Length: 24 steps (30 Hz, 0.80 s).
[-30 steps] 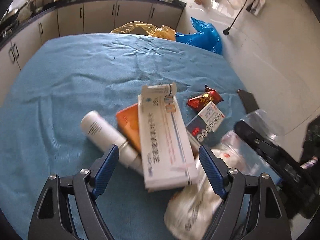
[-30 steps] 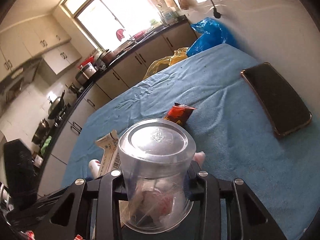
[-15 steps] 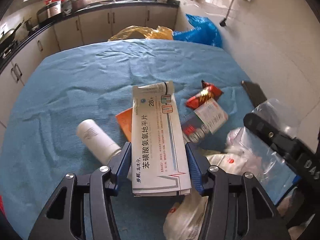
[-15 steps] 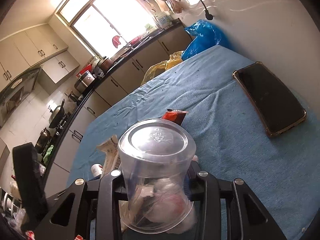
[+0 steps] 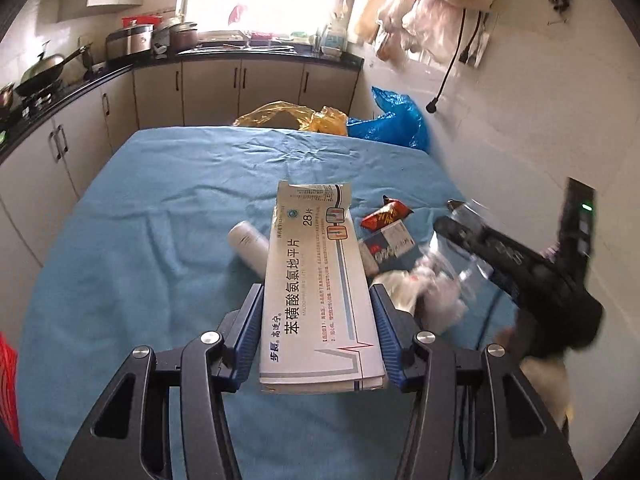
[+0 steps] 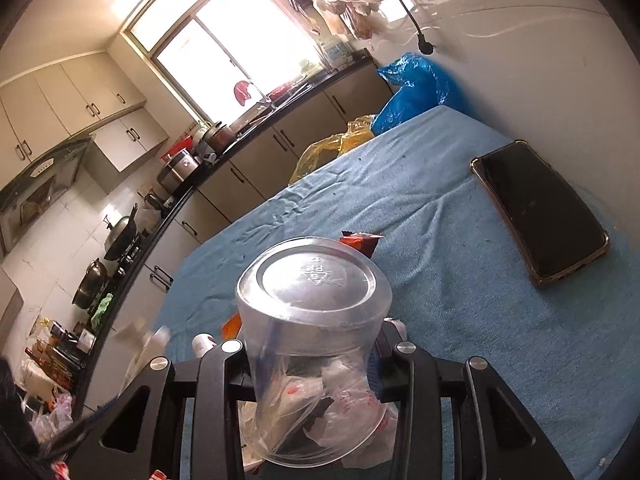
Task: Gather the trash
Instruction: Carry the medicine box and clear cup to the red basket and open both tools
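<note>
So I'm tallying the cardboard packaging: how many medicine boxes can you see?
2. A long white cardboard medicine box is clamped in the left tongs, lifted. A smaller white-and-dark box lies on the blue cloth by the red wrapper. Others may hide underneath.

Home kitchen. Beige cabinets (image 5: 240, 92) under dark counter (image 5: 256, 58) along far wall and left side. Window (image 6: 240, 56) above sink. Rice cooker (image 5: 129, 40), pots, wok (image 5: 40, 76) on stove. Range hood (image 6: 44, 176) and wall cupboards (image 6: 60, 104) at left. White tiled walls. Plastic bags (image 5: 420, 12) hanging on wall. Bench (image 5: 160, 200) covered with blue cloth.
</note>
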{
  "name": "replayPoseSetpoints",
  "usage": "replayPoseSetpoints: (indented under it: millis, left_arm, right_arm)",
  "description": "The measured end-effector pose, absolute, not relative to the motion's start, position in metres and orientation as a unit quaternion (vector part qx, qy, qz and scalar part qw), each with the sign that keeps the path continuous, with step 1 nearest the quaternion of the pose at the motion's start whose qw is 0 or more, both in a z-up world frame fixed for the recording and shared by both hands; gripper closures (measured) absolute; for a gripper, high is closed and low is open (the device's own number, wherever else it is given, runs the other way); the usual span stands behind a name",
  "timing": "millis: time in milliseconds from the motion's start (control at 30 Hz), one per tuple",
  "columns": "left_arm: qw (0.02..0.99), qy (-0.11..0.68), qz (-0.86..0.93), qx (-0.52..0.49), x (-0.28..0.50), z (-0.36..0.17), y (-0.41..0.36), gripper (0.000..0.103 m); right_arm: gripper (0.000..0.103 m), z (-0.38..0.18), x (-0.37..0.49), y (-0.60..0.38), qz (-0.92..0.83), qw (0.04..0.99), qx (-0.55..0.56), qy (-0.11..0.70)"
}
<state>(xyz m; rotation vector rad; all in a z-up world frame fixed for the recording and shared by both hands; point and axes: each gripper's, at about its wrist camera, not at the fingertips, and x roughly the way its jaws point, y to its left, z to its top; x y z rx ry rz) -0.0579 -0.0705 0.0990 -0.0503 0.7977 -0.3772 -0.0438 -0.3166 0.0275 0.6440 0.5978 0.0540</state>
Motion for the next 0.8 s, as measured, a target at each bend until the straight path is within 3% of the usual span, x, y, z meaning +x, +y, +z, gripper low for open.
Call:
replayPoseSetpoints:
  millis: [433,800]
  left_arm:
    - [0.920,0.358,-0.119,-0.106,-0.144,0.110,0.053,0.052]
    - [0.933,0.332,-0.036,-0.137,-0.176,0.110,0.129,0.052]
  right_arm:
    - [0.063,0.033,-0.050,-0.285,0.028,0.917,0.271,0.292]
    - [0.063,0.082,-0.102,-0.251,0.030,0.942,0.212,0.258]
